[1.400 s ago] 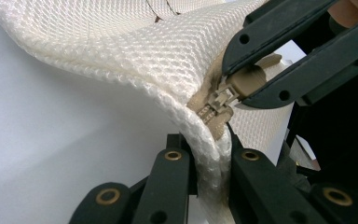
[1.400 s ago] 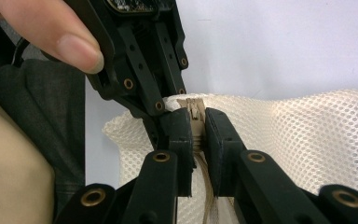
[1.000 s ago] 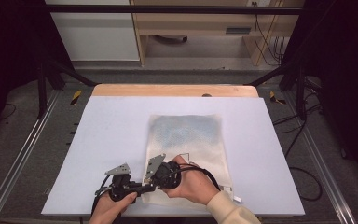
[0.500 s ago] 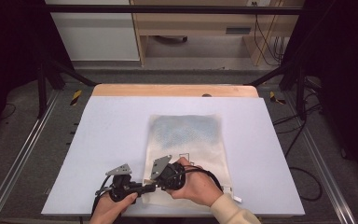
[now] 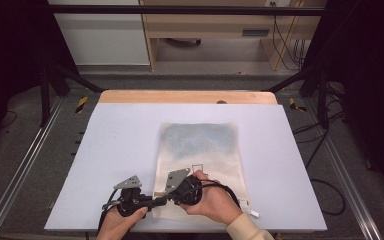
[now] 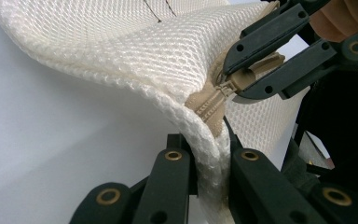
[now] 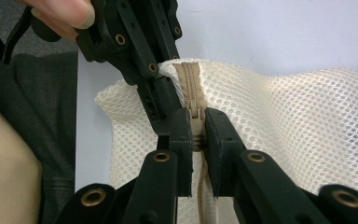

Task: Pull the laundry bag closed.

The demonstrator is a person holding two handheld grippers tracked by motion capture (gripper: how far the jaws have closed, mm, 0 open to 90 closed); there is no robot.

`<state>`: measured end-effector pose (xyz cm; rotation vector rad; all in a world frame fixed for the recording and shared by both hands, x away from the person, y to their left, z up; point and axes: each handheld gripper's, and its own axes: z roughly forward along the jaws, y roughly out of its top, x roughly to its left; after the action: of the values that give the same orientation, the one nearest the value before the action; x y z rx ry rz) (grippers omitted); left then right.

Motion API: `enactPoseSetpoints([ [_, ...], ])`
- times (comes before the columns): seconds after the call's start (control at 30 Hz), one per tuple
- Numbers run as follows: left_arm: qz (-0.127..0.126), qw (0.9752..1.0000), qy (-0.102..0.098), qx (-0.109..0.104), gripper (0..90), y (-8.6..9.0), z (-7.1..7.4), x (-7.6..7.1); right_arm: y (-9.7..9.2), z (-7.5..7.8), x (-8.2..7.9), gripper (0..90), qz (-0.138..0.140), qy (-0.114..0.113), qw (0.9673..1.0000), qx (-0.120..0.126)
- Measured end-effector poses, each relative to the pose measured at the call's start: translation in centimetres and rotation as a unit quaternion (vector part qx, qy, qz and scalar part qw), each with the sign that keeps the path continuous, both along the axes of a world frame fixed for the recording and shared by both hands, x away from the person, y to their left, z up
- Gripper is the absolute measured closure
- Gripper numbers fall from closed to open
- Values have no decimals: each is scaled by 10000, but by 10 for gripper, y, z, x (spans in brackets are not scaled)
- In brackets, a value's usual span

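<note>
Risk first: zipper pull [image 6: 257,74] small and smooth, pinched only at its tab by the right gripper [image 7: 196,128]; could slip out from between the jaws under a sideways tug, judging by how little of it sits inside them. Slider likely to jam if drawn at an angle to the tan zipper tape [image 7: 189,79] instead of along it. Mesh soft and loose; could bunch ahead of the slider or snag in the teeth if not kept taut. Left gripper [image 6: 213,161] holds only a thin fold of corner fabric, so a hard pull from the other side may drag the cloth free and let the whole bag slide across the tabletop [image 5: 115,145].

Near edge, high view: both hands at the near left corner of the mesh laundry bag [image 5: 200,150], left gripper [image 5: 152,202] and right gripper [image 5: 172,194] almost touching each other.

Left gripper: jaws narrow, clamped on the bag's corner edge just below the end of the zipper; corner lifted off the tabletop.

Right gripper: jaws narrow, closed on the zipper pull, just beyond and right of the left gripper's hold; slider sits at the corner end of the zipper.

Farther off: rest of the bag lies flat, running from the near edge toward the middle of the tabletop, slightly right of centre, bluish contents faintly showing through at its far half. Small white tag [image 5: 254,213] at the bag's near right corner.
</note>
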<state>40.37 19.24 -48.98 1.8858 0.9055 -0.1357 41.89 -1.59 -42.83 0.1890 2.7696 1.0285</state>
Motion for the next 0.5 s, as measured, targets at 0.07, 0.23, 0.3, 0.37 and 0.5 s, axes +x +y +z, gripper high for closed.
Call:
enactPoseSetpoints([
  [0.07,-17,10000,-17,12,866,-1,0,0,-1,-1,-2,821,-2,-2,10000,-22],
  [0.23,-32,10000,-50,62,866,-2,1,-1,-3,-1,-3,821,-36,-7,10000,15],
  [0.3,-26,10000,-29,50,866,-3,0,-1,-3,-2,-3,821,-45,-7,10000,16],
  [0.37,-35,10000,-40,50,866,-2,1,-1,-3,-2,-3,821,-48,1,10000,24],
  [0.5,-43,10000,-59,32,866,-2,1,-1,-5,-1,-4,821,-63,-16,10000,41],
])
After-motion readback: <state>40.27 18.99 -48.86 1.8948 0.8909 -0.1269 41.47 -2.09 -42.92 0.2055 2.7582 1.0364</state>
